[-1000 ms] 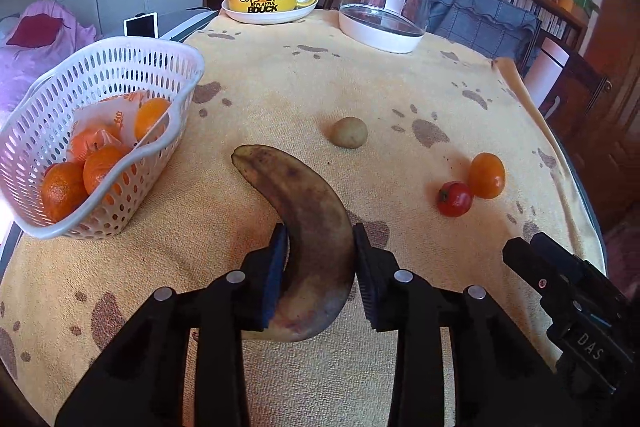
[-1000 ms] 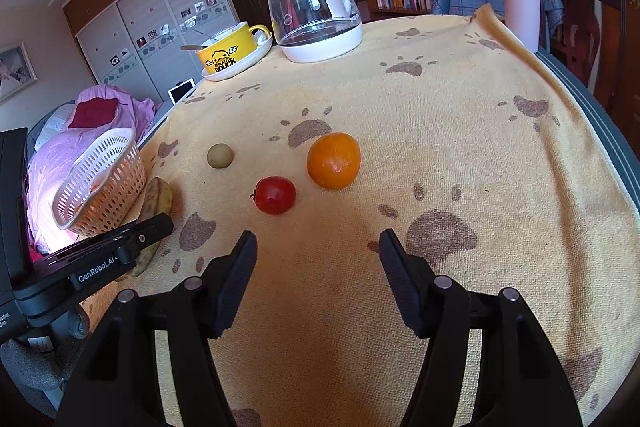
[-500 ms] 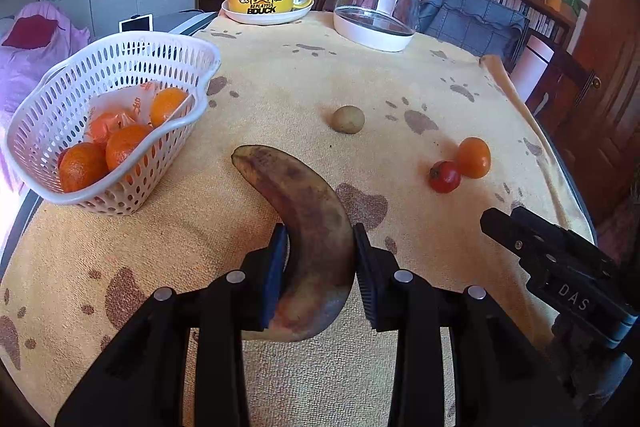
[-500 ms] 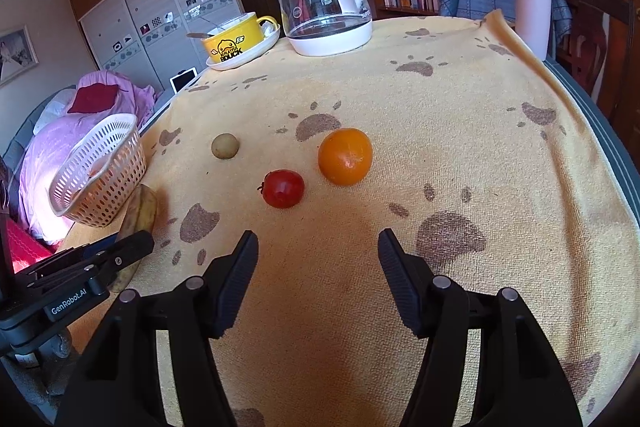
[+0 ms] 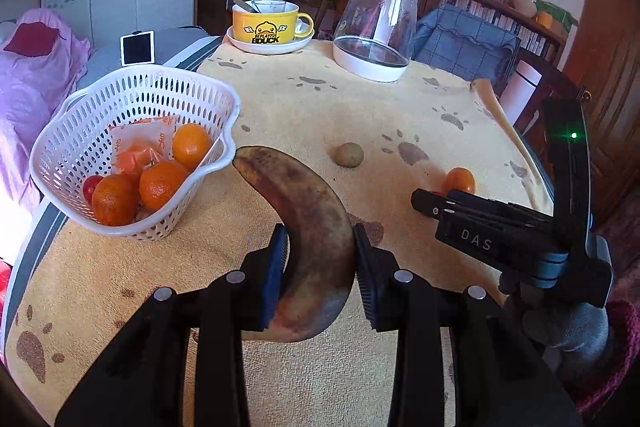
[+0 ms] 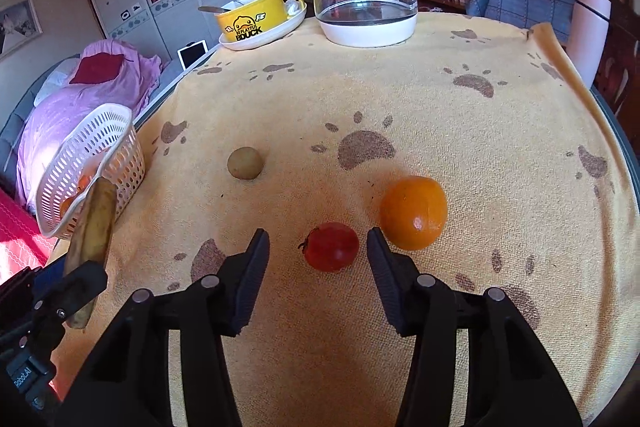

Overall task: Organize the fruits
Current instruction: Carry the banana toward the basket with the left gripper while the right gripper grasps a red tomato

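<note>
Pinching a brown, overripe banana point(image 5: 316, 227) between its 2 blue-padded fingers, the left gripper point(image 5: 320, 267) holds the fruit lifted off the yellow paw-print cloth point(image 6: 460, 147), its tip just beside the rim of the white basket point(image 5: 132, 83) at the table's left edge. The basket holds several oranges and 1 small red fruit. The right gripper point(image 6: 318, 251) has its jaws spread wide on either side of a tomato point(image 6: 331, 251) lying on the cloth, not touching it. An orange point(image 6: 414, 213) sits just beside the tomato; a small brownish round fruit point(image 6: 245, 163) lies nearer the basket.
</note>
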Demonstrator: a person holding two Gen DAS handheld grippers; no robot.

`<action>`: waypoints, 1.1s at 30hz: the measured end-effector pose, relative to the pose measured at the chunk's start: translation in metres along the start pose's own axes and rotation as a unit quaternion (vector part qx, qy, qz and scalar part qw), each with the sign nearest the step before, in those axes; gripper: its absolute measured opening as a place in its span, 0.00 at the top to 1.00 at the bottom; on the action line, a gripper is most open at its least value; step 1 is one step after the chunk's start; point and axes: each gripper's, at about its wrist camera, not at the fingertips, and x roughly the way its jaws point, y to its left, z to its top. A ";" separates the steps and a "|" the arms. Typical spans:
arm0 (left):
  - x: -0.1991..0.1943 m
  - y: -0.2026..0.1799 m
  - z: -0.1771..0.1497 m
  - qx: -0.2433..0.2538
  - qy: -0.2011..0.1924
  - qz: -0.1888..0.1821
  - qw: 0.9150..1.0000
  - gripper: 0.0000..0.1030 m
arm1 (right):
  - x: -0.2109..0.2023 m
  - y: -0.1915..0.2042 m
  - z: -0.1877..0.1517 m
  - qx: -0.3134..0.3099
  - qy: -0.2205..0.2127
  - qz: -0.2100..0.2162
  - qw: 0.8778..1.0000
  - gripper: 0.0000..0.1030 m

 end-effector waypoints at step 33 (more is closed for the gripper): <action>-0.033 0.012 0.017 -0.019 -0.043 -0.008 0.999 0.67 | -0.001 0.003 -0.020 0.005 0.002 -0.007 1.000 0.59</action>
